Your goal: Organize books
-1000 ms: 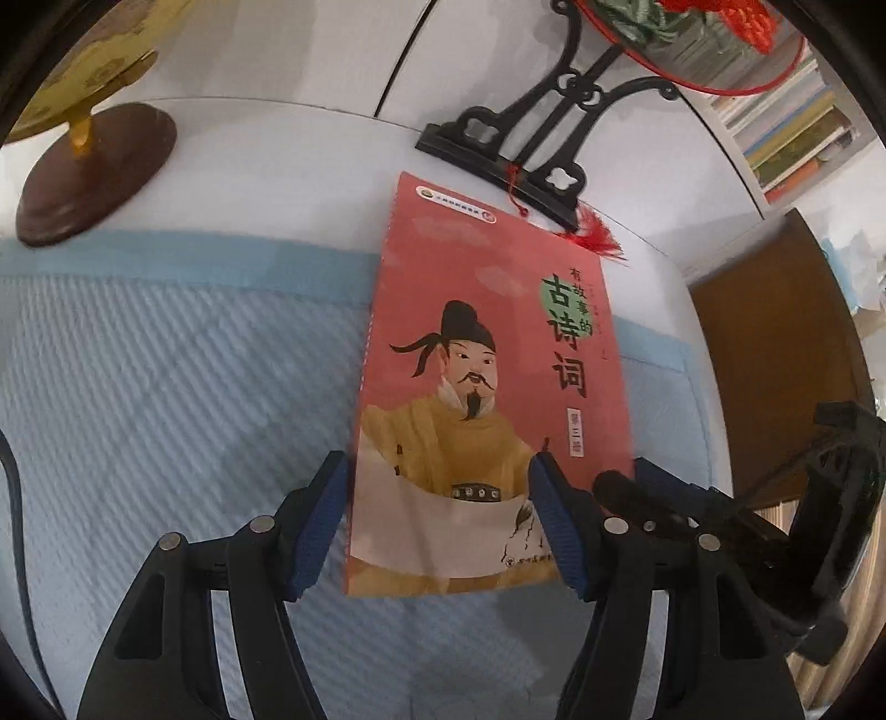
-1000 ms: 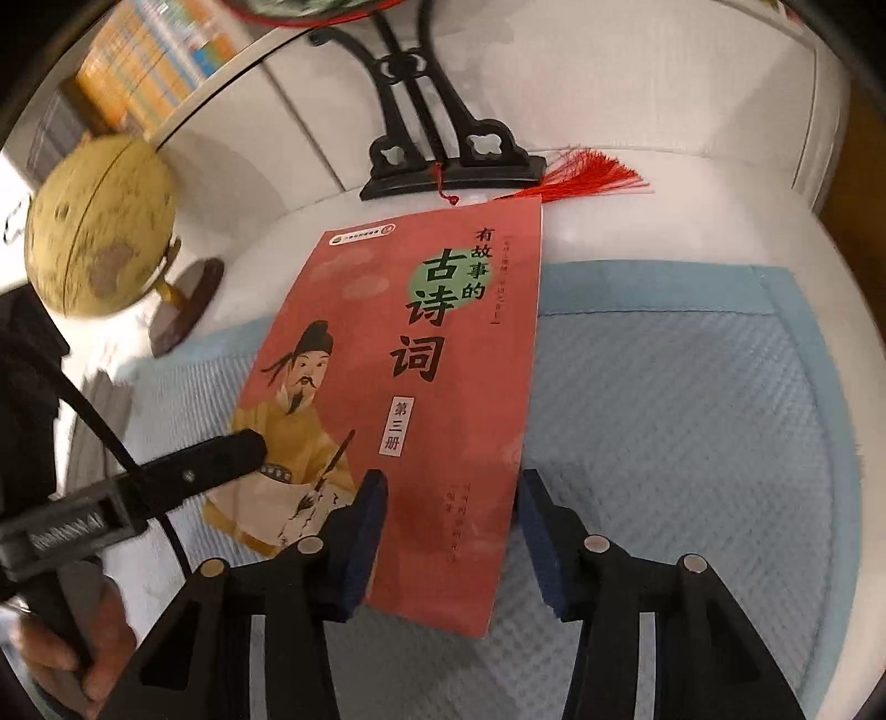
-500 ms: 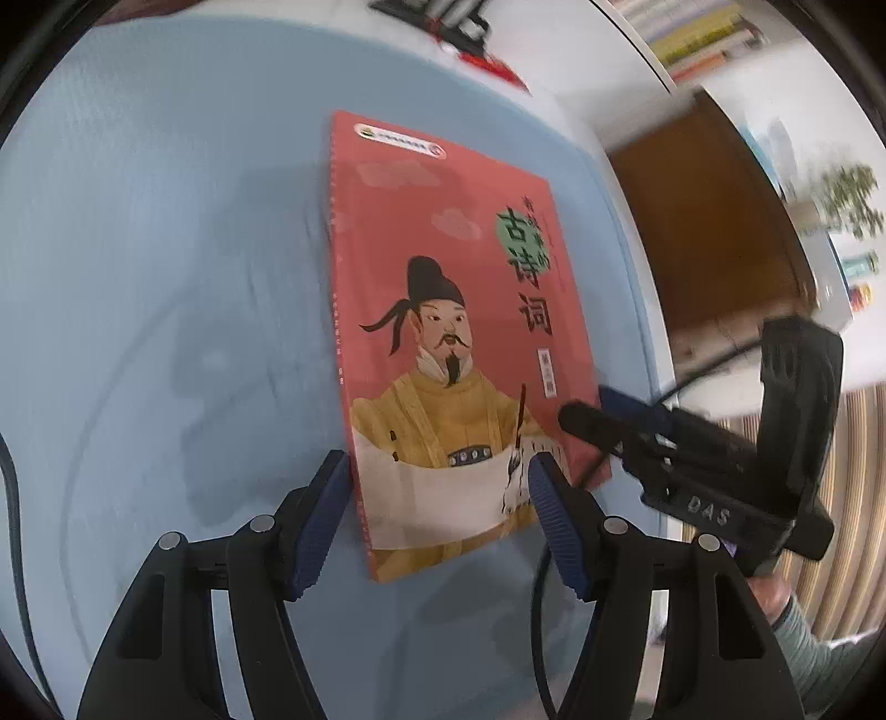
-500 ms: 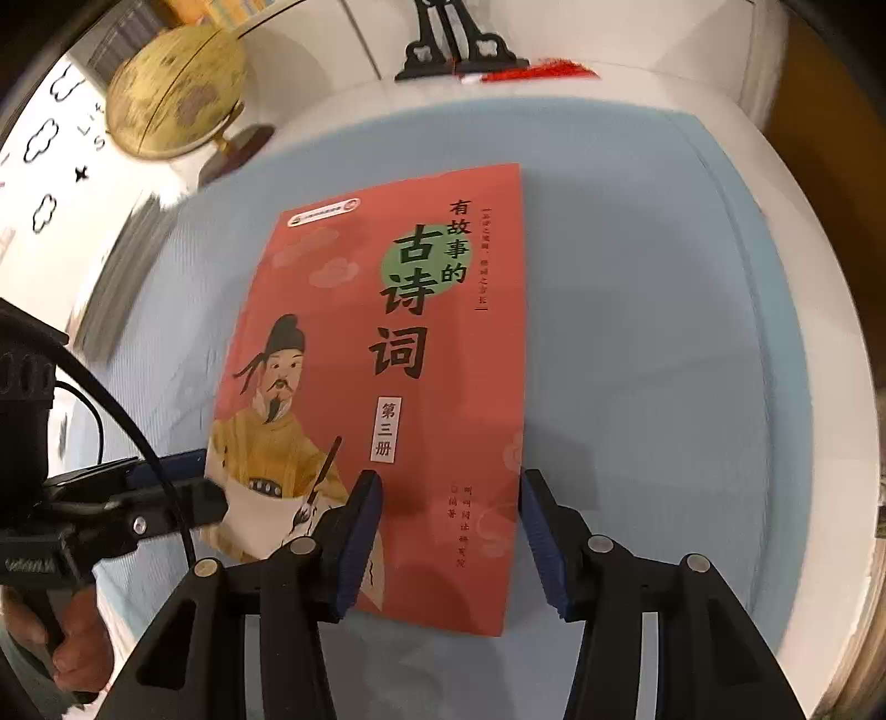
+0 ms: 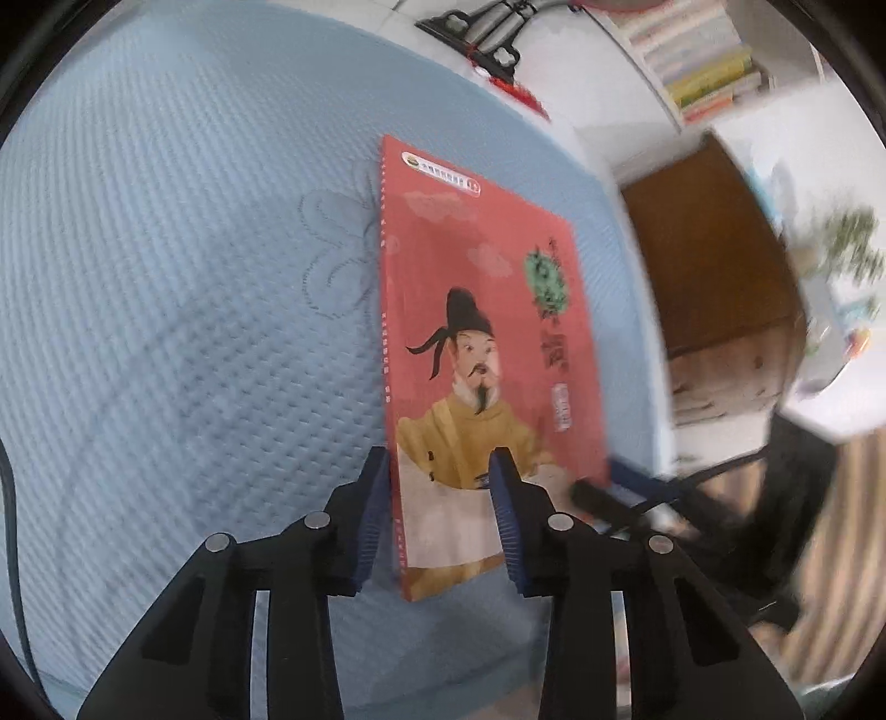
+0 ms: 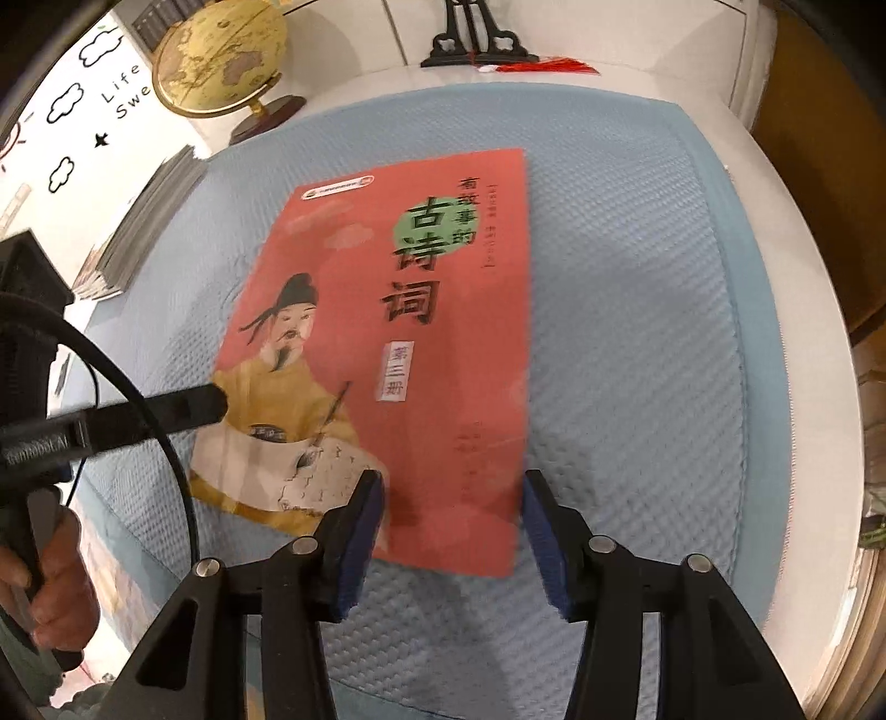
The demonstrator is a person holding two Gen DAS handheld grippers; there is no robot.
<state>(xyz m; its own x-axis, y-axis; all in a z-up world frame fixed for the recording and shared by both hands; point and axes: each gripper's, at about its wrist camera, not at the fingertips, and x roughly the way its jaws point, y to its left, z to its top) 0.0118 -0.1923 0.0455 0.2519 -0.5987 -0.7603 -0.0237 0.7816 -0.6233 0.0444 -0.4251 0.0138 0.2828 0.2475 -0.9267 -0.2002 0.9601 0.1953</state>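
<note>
A light blue quilted mat [image 6: 637, 288] fills most of both views. The red book [image 6: 443, 332] lies flat at its centre. Left tongs [image 5: 437, 498] are closing astride the book's lower spine corner; right tongs [image 6: 451, 515], opening, straddle its lower right edge without gripping.

A home study: a globe [image 6: 221, 52], filled bookshelves [image 5: 703, 61] and a wooden cabinet [image 5: 714, 249].

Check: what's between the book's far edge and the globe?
Only bare blue mat, then a strip of white tabletop. The right wrist view shows nothing between the book and the globe.
</note>
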